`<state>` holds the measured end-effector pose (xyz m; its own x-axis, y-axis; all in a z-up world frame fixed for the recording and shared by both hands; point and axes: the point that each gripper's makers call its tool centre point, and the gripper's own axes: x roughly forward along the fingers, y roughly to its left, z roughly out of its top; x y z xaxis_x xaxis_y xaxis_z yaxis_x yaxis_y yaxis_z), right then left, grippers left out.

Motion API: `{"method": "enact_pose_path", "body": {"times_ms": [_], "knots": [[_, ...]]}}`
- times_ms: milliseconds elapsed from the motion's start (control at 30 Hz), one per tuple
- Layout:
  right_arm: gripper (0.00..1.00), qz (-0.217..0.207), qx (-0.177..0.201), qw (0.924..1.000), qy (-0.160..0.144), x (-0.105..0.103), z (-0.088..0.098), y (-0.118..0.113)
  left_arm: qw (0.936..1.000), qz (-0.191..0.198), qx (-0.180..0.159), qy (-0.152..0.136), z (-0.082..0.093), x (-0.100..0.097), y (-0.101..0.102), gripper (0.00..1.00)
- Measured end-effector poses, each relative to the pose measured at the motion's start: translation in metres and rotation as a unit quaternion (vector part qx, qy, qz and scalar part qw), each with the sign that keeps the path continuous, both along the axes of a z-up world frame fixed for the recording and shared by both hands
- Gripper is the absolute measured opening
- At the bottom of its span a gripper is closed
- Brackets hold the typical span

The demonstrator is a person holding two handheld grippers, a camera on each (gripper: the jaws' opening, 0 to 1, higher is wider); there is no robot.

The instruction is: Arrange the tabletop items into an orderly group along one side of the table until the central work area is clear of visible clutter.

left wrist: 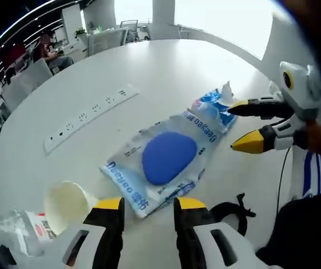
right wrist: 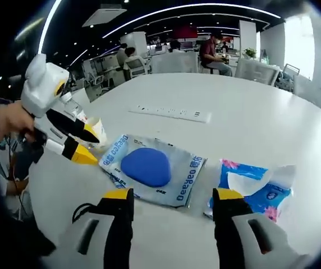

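Observation:
A flat wet-wipes pack [left wrist: 169, 157] with a blue oval lid lies on the round white table [left wrist: 166, 73], just ahead of my left gripper [left wrist: 149, 204], which is open and holds nothing. Beyond it lies a blue tissue pack [left wrist: 214, 109] with a tissue sticking out. My right gripper [left wrist: 233, 128] reaches in from the right, open, its yellow tips close to both packs. In the right gripper view the wipes pack [right wrist: 146, 168] and tissue pack [right wrist: 256, 188] lie just ahead of my open right gripper [right wrist: 173, 196]. The left gripper [right wrist: 93, 148] hovers open at the wipes pack's left end.
A paper cup [left wrist: 65, 204] lies on its side near my left jaw, beside crumpled plastic packaging [left wrist: 14, 230]. A white power strip [left wrist: 90, 115] lies farther out. A black cord [left wrist: 233, 210] sits at the near edge. Chairs and seated people [right wrist: 211, 53] are beyond the table.

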<state>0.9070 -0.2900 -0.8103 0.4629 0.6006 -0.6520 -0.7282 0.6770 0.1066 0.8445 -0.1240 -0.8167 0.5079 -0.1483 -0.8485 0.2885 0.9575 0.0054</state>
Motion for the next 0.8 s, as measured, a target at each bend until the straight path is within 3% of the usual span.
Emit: {"method": "enact_pose_path", "body": {"times_ms": [167, 267, 500, 800], "knots": [[0.65, -0.011, 0.008, 0.9999, -0.008, -0.009, 0.010, -0.010, 0.9978, 0.029, -0.038, -0.047, 0.011, -0.018, -0.009, 0.39], [0.67, -0.012, 0.009, 0.9998, -0.012, -0.017, 0.013, -0.016, 0.9970, 0.036, -0.039, -0.057, 0.014, -0.031, -0.008, 0.42], [0.69, -0.009, 0.008, 0.9999, -0.003, -0.044, 0.011, -0.023, 0.9963, 0.045, -0.049, -0.054, 0.012, -0.062, -0.015, 0.42], [0.68, 0.003, -0.002, 0.9997, 0.024, -0.080, -0.002, -0.021, 0.9970, 0.042, -0.060, -0.025, -0.005, -0.092, -0.035, 0.41]]}}
